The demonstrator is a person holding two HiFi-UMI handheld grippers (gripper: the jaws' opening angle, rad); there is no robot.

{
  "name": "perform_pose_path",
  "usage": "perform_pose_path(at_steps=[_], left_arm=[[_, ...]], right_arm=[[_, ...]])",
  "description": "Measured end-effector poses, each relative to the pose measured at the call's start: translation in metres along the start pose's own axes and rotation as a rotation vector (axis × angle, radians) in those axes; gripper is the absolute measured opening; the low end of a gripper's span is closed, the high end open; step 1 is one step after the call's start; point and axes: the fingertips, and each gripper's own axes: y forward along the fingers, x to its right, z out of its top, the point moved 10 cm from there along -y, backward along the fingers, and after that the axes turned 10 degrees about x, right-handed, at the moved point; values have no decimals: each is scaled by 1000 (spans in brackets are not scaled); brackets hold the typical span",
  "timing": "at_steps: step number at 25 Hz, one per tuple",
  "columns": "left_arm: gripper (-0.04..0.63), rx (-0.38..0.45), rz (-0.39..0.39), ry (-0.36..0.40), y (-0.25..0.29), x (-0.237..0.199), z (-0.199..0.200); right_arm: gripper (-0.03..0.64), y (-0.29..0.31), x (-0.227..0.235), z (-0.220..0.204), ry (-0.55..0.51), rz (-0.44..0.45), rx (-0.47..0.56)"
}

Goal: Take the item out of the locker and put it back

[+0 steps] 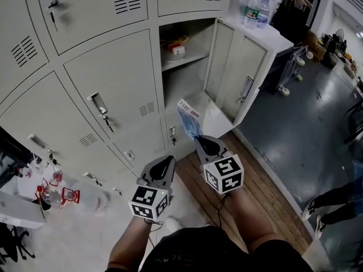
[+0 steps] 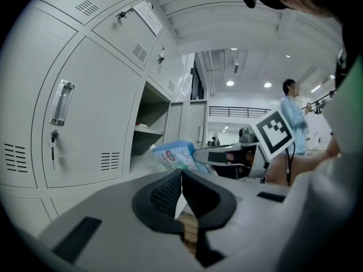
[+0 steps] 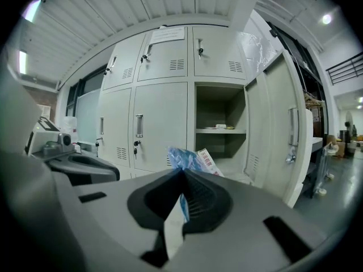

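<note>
right claw [image 3: 182,173] clamped on blue packet [image 3: 191,158] | left claw [image 2: 181,172] closed, empty

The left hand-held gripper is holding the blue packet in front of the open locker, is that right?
Not quite: it is the right hand-held gripper that holds the blue packet in front of the open locker; the right gripper view shows its jaws closed on it. The left hand-held gripper is shut with nothing in it.
</note>
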Motion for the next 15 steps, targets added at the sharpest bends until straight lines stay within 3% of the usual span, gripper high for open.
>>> perform_pose_path(at_steps=[15], left_arm=[[6,-7,125,-20,3,94,-17]], right_arm=[[9,-88,26,-11,26,135,17]])
